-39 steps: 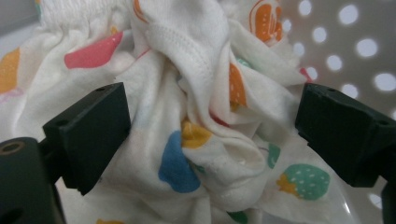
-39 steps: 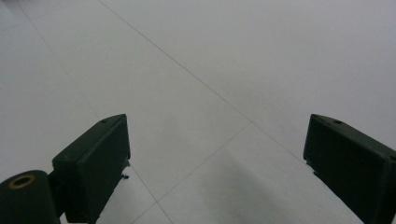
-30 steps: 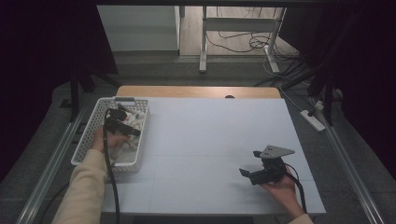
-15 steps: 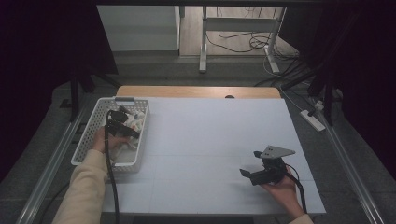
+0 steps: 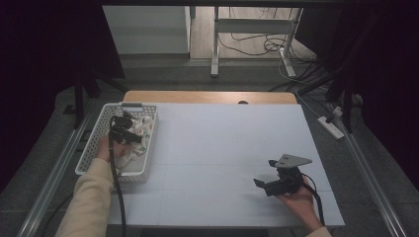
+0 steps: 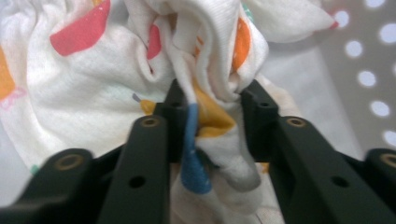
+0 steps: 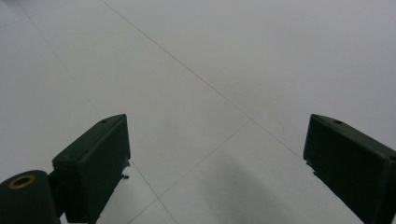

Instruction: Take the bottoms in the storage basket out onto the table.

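Dim room, with a white table [image 5: 222, 148] under our hands and dark floor and cables beyond it. At the table's left edge sits a white perforated basket [image 5: 94, 143], and inside it lies a crumpled white cloth [image 5: 141, 136] printed with red, orange, yellow and blue shapes. Our left gripper [image 5: 129, 137] reaches down into the basket; its jaws have just been closing and now pinch a bunched fold of the cloth [image 6: 205, 107] between the pads, as the left gripper view shows up close. Our right gripper [image 5: 264, 183] rests low over the bare table near the front right, well apart from the basket, its jaws spread wide with nothing between them [image 7: 215, 154]. We judge the risk to be in the lift: the pinch holds a thin ridge of fabric, so the fold could slide out, or the trailing cloth could drag on the basket wall and tip or shift the light basket.
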